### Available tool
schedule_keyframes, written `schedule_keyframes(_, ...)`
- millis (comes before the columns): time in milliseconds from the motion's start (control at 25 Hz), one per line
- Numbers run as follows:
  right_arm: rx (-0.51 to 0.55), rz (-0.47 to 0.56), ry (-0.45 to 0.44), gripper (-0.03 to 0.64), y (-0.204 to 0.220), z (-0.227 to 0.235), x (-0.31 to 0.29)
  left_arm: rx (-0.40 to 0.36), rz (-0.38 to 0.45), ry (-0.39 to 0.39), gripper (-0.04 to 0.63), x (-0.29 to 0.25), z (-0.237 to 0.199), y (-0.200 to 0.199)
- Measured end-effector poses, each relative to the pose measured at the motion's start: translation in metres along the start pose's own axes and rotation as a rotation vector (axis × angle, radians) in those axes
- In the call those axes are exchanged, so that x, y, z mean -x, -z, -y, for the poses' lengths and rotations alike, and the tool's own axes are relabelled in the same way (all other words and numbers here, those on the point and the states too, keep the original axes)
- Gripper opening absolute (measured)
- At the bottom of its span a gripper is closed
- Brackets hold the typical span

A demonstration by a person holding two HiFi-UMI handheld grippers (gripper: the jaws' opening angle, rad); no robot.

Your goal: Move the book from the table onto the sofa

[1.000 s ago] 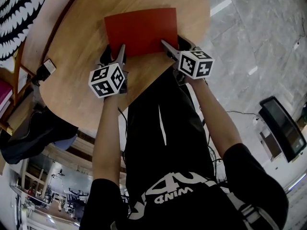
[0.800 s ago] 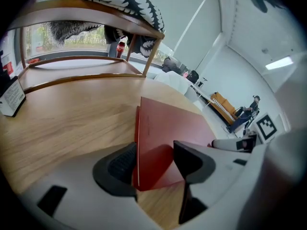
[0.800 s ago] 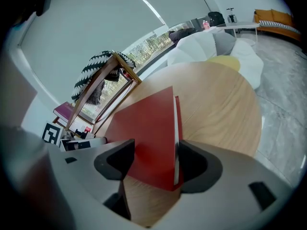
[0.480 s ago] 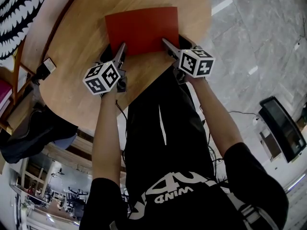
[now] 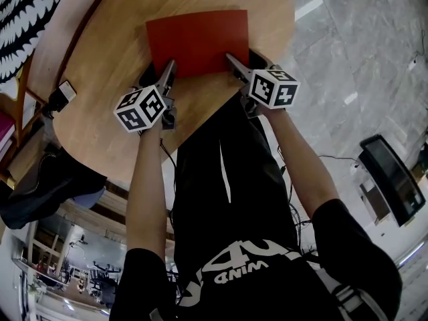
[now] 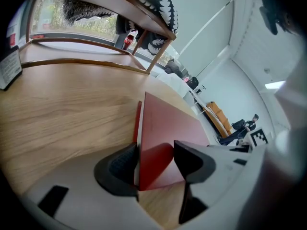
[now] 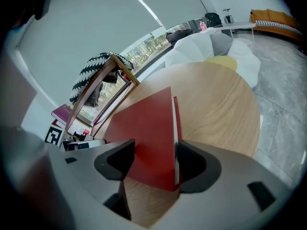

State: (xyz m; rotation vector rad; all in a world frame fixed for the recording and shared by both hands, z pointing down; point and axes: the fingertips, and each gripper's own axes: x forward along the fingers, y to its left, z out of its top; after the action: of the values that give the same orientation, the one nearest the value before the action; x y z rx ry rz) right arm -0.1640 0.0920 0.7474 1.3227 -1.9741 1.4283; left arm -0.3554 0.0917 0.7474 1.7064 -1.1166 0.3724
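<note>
A thin red book (image 5: 197, 42) lies flat on the round wooden table (image 5: 107, 112). My left gripper (image 5: 161, 73) is at its near left corner and my right gripper (image 5: 244, 62) at its near right corner. In the left gripper view the book (image 6: 160, 143) has that corner between the jaws of the left gripper (image 6: 156, 159). Those jaws have just been opening; one pad lies along the spine edge, the other stands clear of the cover. In the right gripper view the book (image 7: 144, 128) reaches between the wide-set jaws of the right gripper (image 7: 154, 157), which do not press on it.
A wooden chair with a black-and-white patterned cushion (image 5: 27, 12) stands at the table's far left. A small card stand (image 5: 63, 93) sits on the table's left edge. A dark bag (image 5: 40, 186) lies below. A pale seat with a yellow cushion (image 7: 223, 61) is past the table, on grey marble floor (image 5: 354, 59).
The left gripper has rolled about its own axis, its marker cube swinging a little left, and its jaws stand wider. The book and the right gripper have stayed in place.
</note>
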Motion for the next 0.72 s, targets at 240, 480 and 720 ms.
schedule_keyframes(240,-0.03,0.02,0.009,0.27,-0.006,0.002,0.002,-0.031,0.016,-0.009,0.236,0.0,0.005,-0.005)
schedule_keyframes(480,-0.031,0.081,0.031,0.27,-0.025,-0.006,0.016,-0.033,0.063,-0.012,0.236,0.011,0.02,-0.018)
schedule_keyframes(720,-0.013,0.118,0.018,0.261,-0.053,-0.039,0.069,-0.034,0.11,-0.014,0.236,0.056,0.06,-0.044)
